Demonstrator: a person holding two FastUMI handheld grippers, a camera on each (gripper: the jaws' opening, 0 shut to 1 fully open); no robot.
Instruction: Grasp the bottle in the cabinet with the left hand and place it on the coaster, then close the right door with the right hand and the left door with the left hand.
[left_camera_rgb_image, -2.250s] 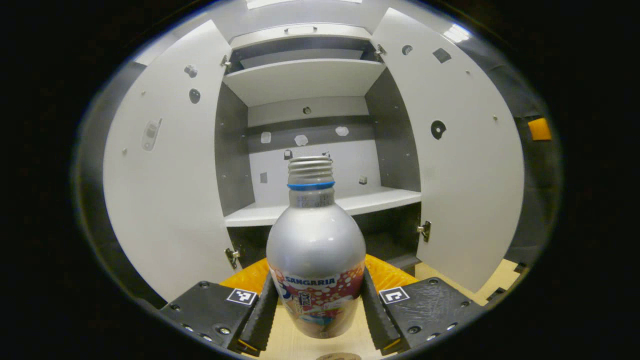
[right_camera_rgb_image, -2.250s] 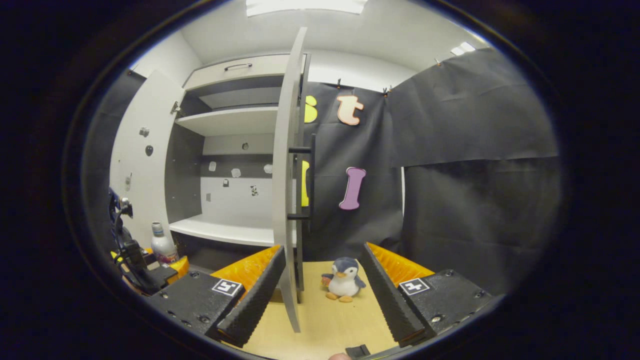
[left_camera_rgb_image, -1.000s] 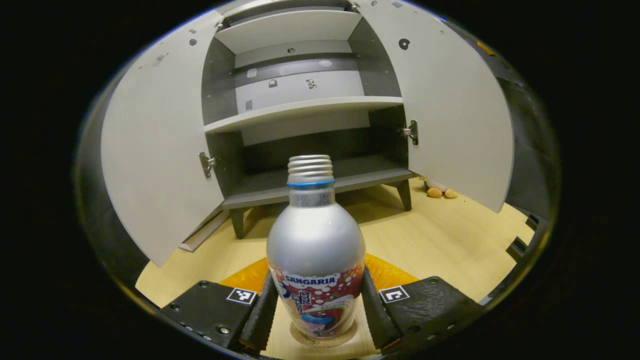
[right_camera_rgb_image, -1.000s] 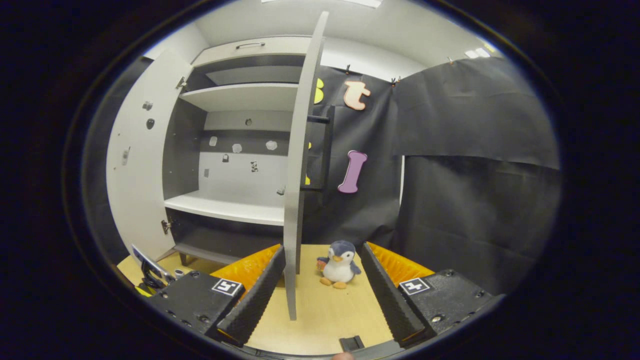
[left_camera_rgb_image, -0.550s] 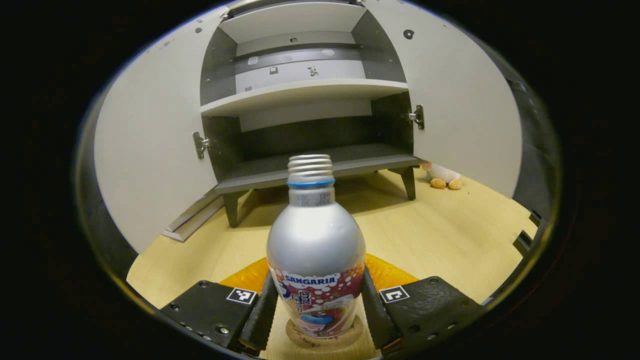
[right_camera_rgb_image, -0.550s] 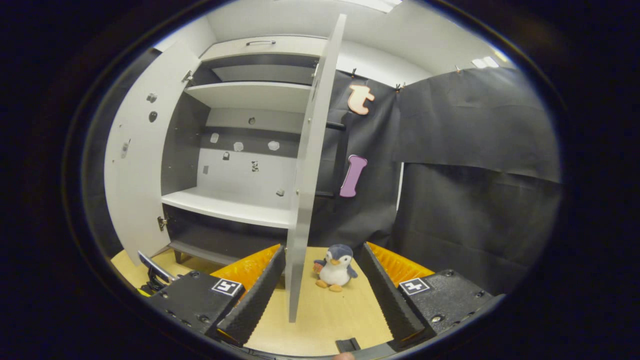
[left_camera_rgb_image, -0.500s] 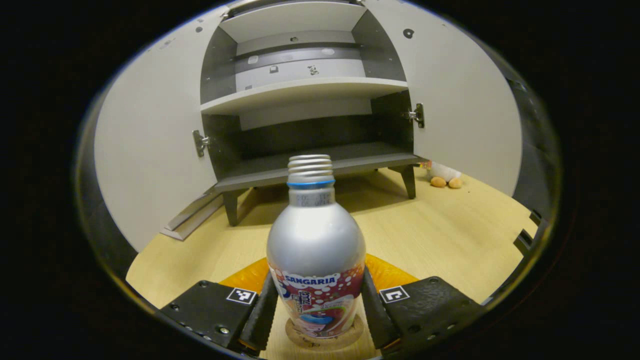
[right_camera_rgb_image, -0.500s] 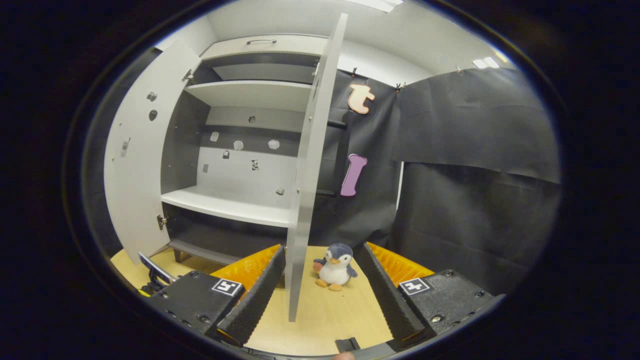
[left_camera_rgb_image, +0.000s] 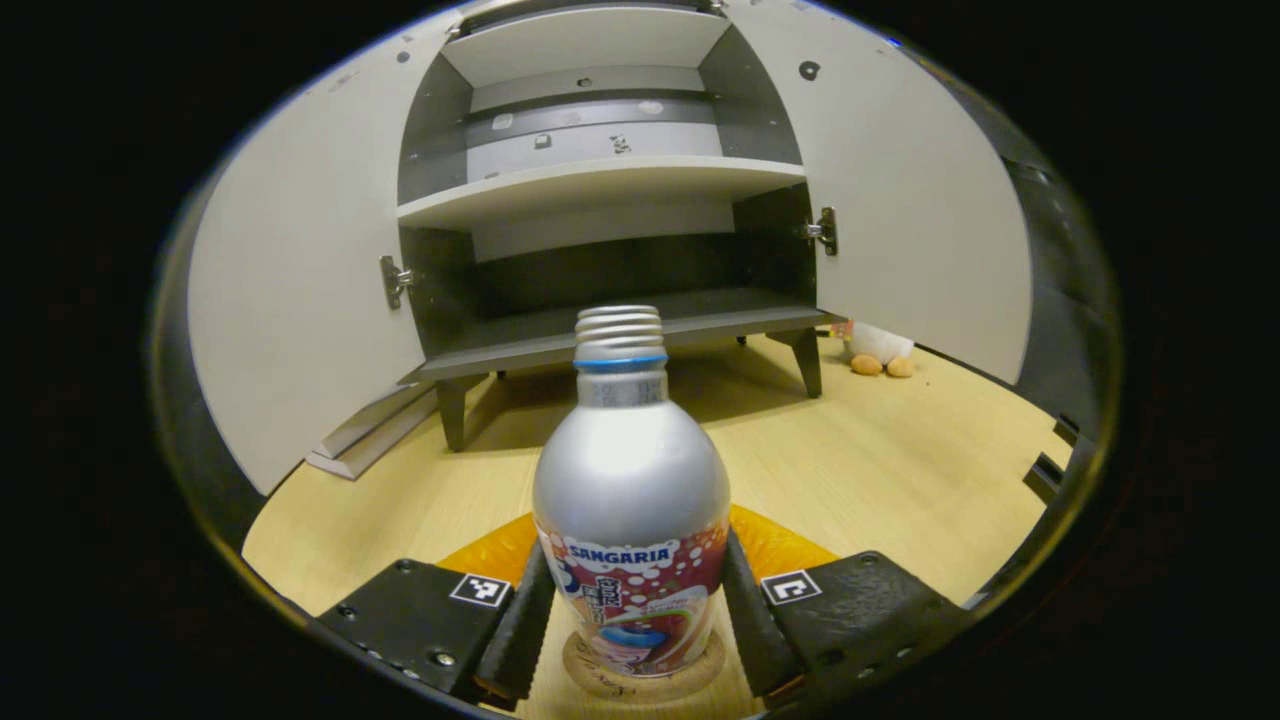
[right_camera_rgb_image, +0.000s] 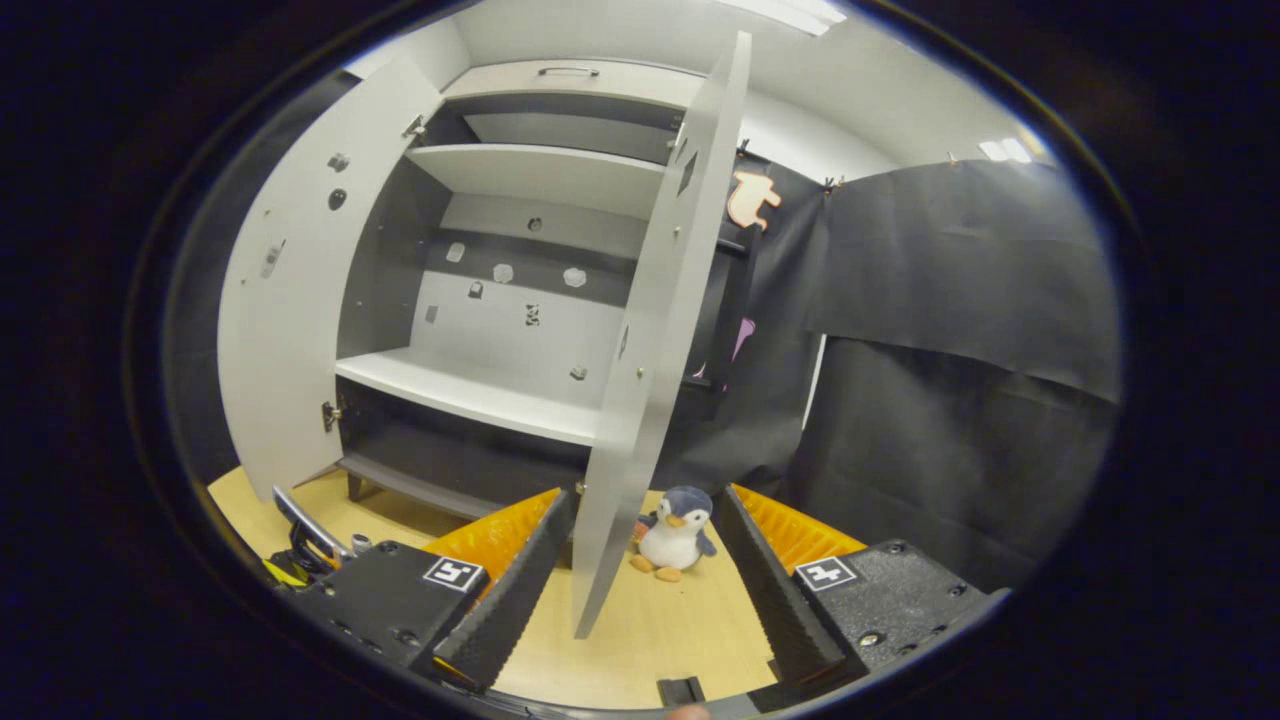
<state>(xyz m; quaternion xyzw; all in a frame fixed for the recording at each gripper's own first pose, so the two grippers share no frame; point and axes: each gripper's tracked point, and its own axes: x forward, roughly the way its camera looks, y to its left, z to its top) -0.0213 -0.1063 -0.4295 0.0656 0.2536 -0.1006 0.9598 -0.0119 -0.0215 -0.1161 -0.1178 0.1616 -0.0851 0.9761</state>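
Note:
A silver bottle (left_camera_rgb_image: 630, 490) with a colourful label stands upright on a round cork coaster (left_camera_rgb_image: 640, 680) on the wooden table. My left gripper (left_camera_rgb_image: 635, 610) is shut on the bottle's lower body, one finger pressing each side. Behind it the cabinet (left_camera_rgb_image: 600, 180) stands with both doors swung wide: left door (left_camera_rgb_image: 300, 300), right door (left_camera_rgb_image: 920, 230). In the right gripper view, my right gripper (right_camera_rgb_image: 640, 590) is open, and the right door (right_camera_rgb_image: 650, 340) hangs just beyond and above the gap between its fingers. The left door (right_camera_rgb_image: 290, 290) shows farther left.
A small plush penguin (right_camera_rgb_image: 672, 533) sits on the table behind the right door, also seen as the penguin (left_camera_rgb_image: 875, 348) near the cabinet's right leg. A loose grey board (left_camera_rgb_image: 370, 440) lies by the cabinet's left leg. Black cloth (right_camera_rgb_image: 950, 400) walls the right.
My left gripper has come down from shelf height and set the bottle onto the coaster. My right gripper has shifted so the right door's inner face shows more.

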